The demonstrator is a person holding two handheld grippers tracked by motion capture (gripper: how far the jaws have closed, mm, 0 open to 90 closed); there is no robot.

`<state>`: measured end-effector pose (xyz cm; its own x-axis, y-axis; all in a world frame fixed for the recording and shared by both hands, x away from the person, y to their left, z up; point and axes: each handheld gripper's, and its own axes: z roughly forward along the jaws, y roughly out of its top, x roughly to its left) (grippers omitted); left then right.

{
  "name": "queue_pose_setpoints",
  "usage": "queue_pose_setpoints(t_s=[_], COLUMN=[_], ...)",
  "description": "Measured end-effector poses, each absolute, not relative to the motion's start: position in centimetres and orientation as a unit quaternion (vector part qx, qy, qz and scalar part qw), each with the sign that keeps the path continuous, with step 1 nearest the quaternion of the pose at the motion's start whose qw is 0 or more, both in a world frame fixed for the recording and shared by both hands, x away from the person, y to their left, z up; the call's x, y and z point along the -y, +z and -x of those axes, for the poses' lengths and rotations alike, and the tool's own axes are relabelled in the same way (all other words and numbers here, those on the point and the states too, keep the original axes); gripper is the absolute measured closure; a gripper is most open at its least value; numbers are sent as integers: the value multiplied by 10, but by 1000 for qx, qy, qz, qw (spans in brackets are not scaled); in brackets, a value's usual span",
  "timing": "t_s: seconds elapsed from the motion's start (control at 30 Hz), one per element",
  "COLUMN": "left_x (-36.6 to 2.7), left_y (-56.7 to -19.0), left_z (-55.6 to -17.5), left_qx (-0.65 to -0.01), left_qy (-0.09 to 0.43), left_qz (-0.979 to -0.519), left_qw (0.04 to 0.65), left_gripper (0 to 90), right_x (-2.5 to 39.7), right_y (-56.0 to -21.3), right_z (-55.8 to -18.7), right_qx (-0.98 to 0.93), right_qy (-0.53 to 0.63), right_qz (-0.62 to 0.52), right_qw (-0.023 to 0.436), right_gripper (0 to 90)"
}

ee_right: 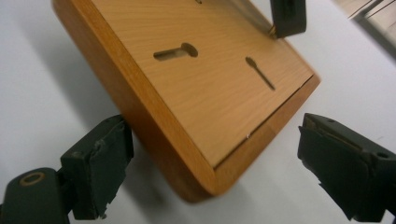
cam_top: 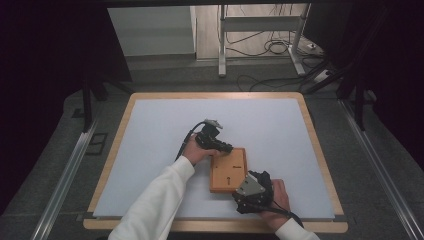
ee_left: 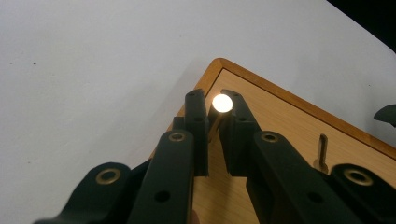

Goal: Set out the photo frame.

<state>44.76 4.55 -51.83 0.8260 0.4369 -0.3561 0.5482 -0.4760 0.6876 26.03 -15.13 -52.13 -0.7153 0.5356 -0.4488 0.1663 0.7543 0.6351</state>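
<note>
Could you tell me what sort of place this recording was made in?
Probably a lab recording bench: a white-topped table hemmed by black curtains, with loose cables on the floor and a metal stand behind.

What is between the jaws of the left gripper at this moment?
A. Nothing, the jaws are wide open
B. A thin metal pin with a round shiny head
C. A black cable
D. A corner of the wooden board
B. In the left gripper view, the left gripper has its jaws closed on a thin metal pin with a bright round head, above the corner of the wooden board.
</note>
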Motion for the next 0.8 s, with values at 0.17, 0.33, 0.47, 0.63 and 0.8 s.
queue_pose_setpoints(t_s=[0.17, 0.33, 0.47, 0.63, 0.8], left_x=[-45, -44, -44, -44, -43], left_y=[-518, -518, -518, -518, -517], left_z=[-447, -447, -447, -447, -446], left_qx=[-297, -299, -305, -306, -309], left_qy=[-58, -49, -44, -44, -37], left_qz=[-853, -853, -852, -851, -851], left_qw=[425, 424, 423, 425, 423], left_gripper=[839, 840, 841, 837, 809], right_x=[145, 143, 141, 140, 142], right_y=[-519, -511, -505, -502, -499], right_z=[-258, -258, -260, -262, -261], right_qx=[-869, -865, -864, -867, -863], right_qy=[294, 303, 309, 314, 320], right_qz=[-180, -166, -161, -158, -158], right_qw=[355, 365, 364, 354, 359], right_gripper=[167, 256, 310, 368, 390])
